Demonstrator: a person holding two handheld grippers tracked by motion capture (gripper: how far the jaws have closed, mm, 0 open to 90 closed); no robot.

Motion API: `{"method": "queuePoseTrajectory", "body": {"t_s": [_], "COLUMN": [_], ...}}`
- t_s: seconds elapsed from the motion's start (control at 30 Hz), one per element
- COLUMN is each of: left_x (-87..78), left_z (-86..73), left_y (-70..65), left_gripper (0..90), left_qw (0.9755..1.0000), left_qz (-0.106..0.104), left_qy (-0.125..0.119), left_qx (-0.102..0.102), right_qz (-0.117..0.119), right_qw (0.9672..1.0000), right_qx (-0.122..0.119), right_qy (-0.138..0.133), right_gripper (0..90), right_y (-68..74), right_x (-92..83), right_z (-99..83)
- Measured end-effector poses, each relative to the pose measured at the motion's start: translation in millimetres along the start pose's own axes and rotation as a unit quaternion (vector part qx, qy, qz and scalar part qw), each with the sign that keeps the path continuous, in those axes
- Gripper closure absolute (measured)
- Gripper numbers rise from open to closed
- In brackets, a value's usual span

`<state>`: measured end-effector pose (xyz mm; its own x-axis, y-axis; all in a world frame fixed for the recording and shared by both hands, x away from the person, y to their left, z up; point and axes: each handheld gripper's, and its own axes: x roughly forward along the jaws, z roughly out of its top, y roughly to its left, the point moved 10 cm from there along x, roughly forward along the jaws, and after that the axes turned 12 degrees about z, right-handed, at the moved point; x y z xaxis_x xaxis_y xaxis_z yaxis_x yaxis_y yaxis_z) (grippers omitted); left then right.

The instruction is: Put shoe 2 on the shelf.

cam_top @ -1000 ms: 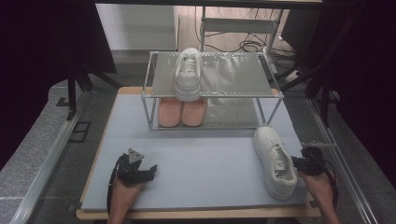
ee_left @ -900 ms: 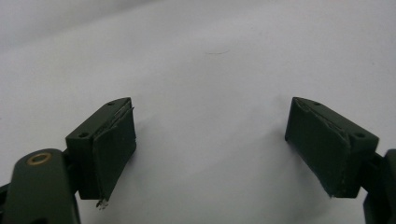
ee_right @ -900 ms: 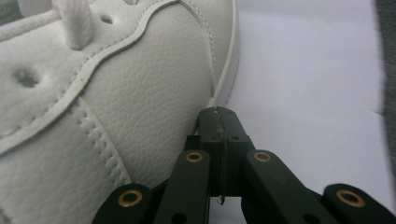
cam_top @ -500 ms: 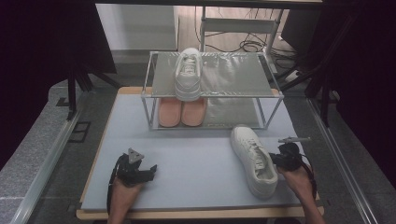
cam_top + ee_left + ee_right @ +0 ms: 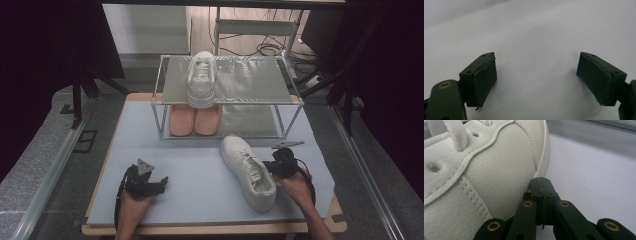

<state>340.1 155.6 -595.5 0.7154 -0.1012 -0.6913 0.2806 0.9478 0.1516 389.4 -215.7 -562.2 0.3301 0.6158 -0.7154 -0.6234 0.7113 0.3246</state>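
A white sneaker (image 5: 248, 171) lies on the grey mat (image 5: 190, 165), toe toward the rack and heel toward the person. My right gripper (image 5: 272, 167) is shut, and its closed tips press against the sneaker's right side. In the right gripper view the joined jaws (image 5: 540, 182) touch the leather of the sneaker (image 5: 486, 170) just above its sole. My left gripper (image 5: 157, 185) rests on the mat at the front left, open. Its fingers (image 5: 482, 80) stand wide apart over bare mat (image 5: 536, 37).
A metal-framed two-level rack (image 5: 280, 102) stands at the back of the mat. A second white sneaker (image 5: 201, 79) sits on its top shelf, and a pair of pink shoes (image 5: 195, 120) lies beneath. Cables and stand legs lie behind the table.
The right gripper has moved left, and the sneaker has slid left with it and turned its toe toward the rack. The left gripper has stayed put.
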Motion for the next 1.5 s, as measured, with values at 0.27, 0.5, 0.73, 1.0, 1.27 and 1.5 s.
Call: {"method": "queuePoseTrajectory", "body": {"t_s": [0.27, 0.5, 0.73, 1.0, 1.27, 1.5], "left_x": [0.0, 0.0, -0.1, -0.4, -0.2, -0.3], "left_z": [0.0, 0.0, 0.0, -0.5, -0.1, -0.3], "left_y": [0.0, 0.0, -0.1, 0.1, 0.0, 0.3], "left_gripper": [16.3, 16.3, 16.4, 16.4, 16.4, 16.4], "left_qw": [1.0, 1.0, 1.0, 1.0, 1.0, 1.0], "left_qz": [0.0, 0.0, 0.001, 0.001, 0.002, 0.002], "left_qy": [0.0, 0.0, 0.0, 0.001, 0.0, 0.001], "left_qx": [0.0, 0.0, 0.0, 0.003, 0.002, 0.004], "right_qz": [0.031, 0.057, 0.066, 0.058, 0.058, 0.074], "right_qw": [0.9991, 0.997, 0.9961, 0.9962, 0.9958, 0.9939], "right_qx": [-0.023, -0.04, -0.05, -0.062, -0.068, -0.078], "right_qy": [0.019, 0.032, 0.03, 0.019, 0.021, 0.026], "right_gripper": [90.0, 90.0, 90.0, 87.2, 81.3, 77.1], "right_y": [20.4, 36.2, 42.6, 40.5, 44.5, 60.1], "right_x": [22.3, 40.7, 47.6, 24.6, -4.2, -27.8], "right_z": [14.2, 25.9, 33.0, 35.4, 29.4, 26.5]}}
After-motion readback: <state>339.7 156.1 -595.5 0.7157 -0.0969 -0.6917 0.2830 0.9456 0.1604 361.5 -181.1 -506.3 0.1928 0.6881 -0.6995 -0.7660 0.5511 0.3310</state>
